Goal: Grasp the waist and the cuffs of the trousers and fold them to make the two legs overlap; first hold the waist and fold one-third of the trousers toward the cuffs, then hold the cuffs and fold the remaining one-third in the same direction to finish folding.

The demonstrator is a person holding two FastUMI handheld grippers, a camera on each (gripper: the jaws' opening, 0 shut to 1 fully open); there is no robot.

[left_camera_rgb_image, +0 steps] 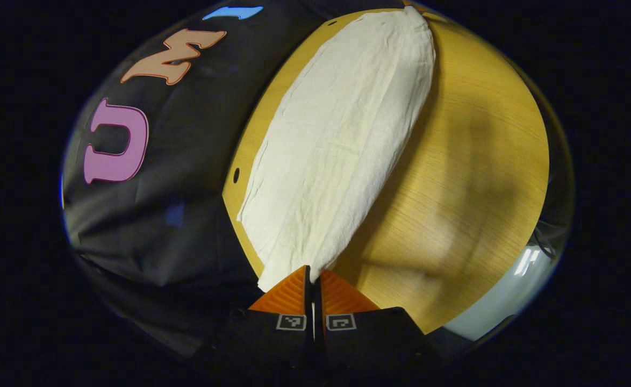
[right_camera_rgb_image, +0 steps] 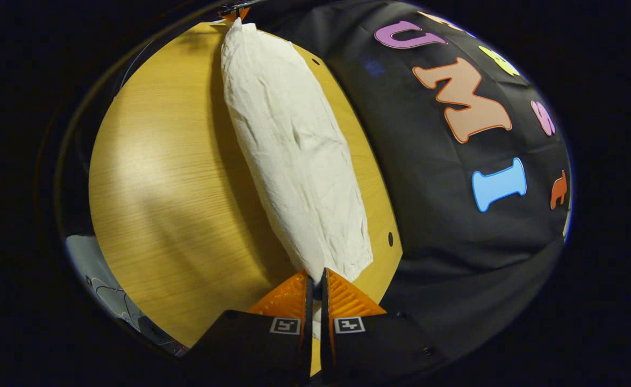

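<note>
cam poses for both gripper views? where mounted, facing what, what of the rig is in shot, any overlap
Left gripper view: rides on the left gripper, looking forward along its fingers, which are pinched on one end of the white trousers stretched over the wooden table.
Right gripper view: rides on the right gripper, fingers pinched on the opposite end of the trousers, looking back along them.
Shared: the same trousers and table, seen from opposite ends; each view catches a bit of the other gripper at the cloth's far tip.

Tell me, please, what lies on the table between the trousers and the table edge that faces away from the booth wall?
Nothing: in the right gripper view the wooden table is bare from the pale trousers to that edge; the left gripper view shows the same.
</note>
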